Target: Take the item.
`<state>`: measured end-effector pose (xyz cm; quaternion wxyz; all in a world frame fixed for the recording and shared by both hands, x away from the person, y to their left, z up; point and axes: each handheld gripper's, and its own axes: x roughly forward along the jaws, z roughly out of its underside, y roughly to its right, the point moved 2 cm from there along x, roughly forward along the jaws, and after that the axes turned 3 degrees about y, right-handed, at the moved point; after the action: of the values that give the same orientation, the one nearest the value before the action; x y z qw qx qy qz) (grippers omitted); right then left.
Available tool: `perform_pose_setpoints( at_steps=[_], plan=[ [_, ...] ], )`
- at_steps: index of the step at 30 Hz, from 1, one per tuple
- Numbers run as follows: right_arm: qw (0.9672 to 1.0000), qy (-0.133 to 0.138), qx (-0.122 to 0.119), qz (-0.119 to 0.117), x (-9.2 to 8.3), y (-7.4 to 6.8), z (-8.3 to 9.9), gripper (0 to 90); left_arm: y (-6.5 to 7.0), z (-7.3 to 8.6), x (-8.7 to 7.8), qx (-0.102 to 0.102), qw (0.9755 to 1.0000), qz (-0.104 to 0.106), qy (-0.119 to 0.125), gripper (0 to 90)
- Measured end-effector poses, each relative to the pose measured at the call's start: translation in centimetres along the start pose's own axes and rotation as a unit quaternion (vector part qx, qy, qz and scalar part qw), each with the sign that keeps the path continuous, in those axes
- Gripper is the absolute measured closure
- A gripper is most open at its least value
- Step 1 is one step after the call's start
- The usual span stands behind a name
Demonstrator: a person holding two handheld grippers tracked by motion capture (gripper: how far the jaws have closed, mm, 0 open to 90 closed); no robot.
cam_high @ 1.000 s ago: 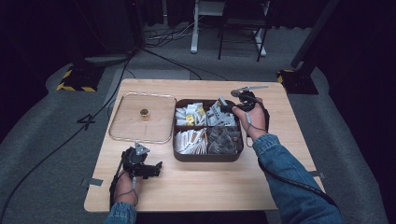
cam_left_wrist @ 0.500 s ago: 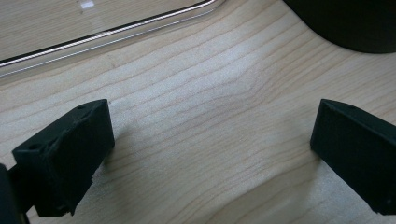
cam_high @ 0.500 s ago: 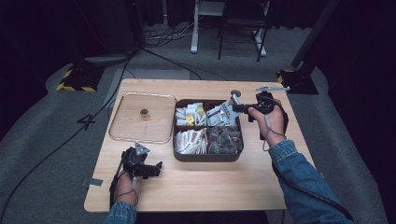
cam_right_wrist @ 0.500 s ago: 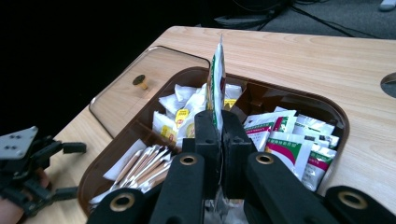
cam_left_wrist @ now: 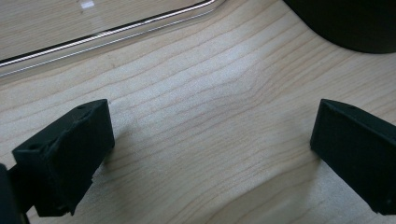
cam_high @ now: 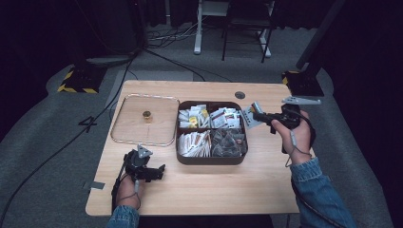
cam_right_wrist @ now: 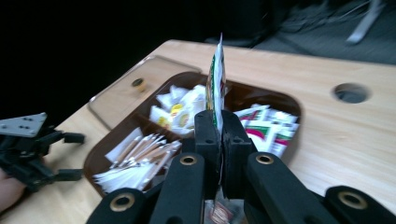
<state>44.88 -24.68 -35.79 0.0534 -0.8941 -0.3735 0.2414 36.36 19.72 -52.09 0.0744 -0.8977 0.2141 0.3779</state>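
The right tool (cam_high: 260,117) is pressed together on a flat packet (cam_high: 250,115), pinching it by one edge. In the right gripper view the packet (cam_right_wrist: 217,88) stands on edge between the 2 black jaws, white with green and red print, sticking up past their tips. Seen from the high view, the packet is held in the air just beyond the right rim of the brown tray (cam_high: 209,159), over the bare wooden surface (cam_high: 266,185).

The tray has 4 compartments holding sachets: white and yellow ones at the back left, white ones with red and green print at the back right, paper sticks at the front left, dark wrapped ones at the front right.

The left tool (cam_high: 157,172) rests low on the surface near the front left corner of the tray, its jaws spread wide with only wood grain between them. A clear lid (cam_high: 124,135) lies flat to the left of the tray, a small brass knob (cam_high: 147,115) at its middle.
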Motion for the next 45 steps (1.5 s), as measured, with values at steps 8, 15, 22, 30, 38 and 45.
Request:
perform_pose_setpoints(
  at_steps=[8,15,22,30,38,45],
  plan=[
    [0.9996,0.013,0.017,0.016,-2.0,1.0,3.0,88.2,0.0,0.0,0.0,0.000,1.0000,0.000,0.000,0.0],
    [0.9987,0.004,0.018,0.048,-2.6,2.4,4.2,88.1,0.0,0.0,0.0,-0.001,1.0000,0.000,0.000,0.0],
    [0.9956,-0.010,0.042,0.084,-3.1,5.2,5.9,88.1,0.0,0.0,0.0,-0.001,1.0000,0.000,0.000,0.0],
    [0.9913,-0.028,0.055,0.116,-3.0,7.4,7.4,87.9,0.0,0.0,0.0,-0.001,1.0000,0.000,0.000,0.0],
    [0.9876,-0.056,0.083,0.122,-2.2,8.6,8.7,87.8,0.0,0.0,0.0,-0.001,1.0000,0.000,0.000,0.0],
    [0.9847,-0.078,0.108,0.113,-2.0,9.1,9.4,87.2,0.0,0.0,0.0,-0.001,1.0000,-0.001,0.000,0.0]
  ],
)
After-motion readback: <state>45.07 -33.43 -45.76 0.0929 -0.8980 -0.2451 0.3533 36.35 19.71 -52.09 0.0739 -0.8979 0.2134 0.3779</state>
